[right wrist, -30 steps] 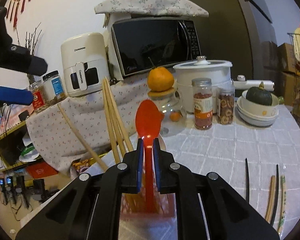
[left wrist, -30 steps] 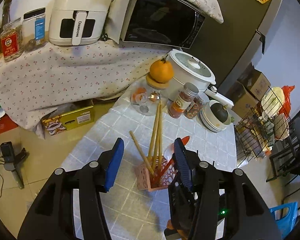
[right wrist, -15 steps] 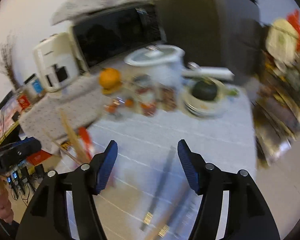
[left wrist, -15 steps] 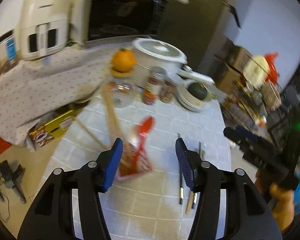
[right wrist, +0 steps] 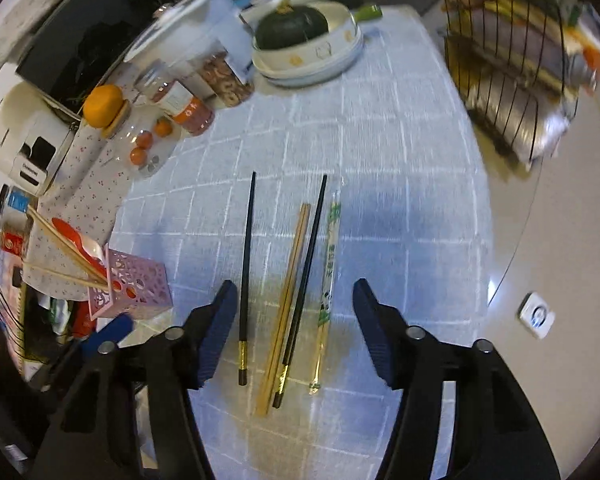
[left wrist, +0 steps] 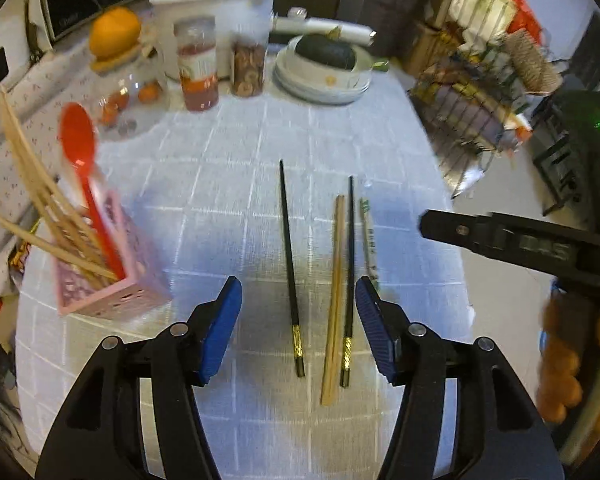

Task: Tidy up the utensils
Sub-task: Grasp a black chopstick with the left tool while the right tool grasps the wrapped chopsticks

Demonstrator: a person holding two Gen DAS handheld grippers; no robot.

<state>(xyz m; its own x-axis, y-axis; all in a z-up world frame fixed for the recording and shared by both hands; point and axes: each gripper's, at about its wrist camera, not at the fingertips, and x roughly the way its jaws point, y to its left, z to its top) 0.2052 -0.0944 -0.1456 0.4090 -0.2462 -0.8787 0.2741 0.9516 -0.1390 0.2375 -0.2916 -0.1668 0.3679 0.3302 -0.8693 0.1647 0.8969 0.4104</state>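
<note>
Both claws, left (left wrist: 298, 326) and right (right wrist: 294, 332), spread, above chopsticks (right wrist: 288, 304).

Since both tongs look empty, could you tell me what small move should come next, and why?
Probably lower the open right tongs onto one loose black chopstick. The red spoon already stands in the pink holder, while chopsticks lie flat on the tablecloth directly beneath the jaws.

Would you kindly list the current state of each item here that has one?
left gripper: open, empty
right gripper: open, empty
pink holder: upright, holding utensils
red spoon: standing in holder
black chopsticks: lying apart on table
wooden chopsticks: lying together on table
wrapped chopsticks: sealed, lying flat
white pot: lid on
</note>
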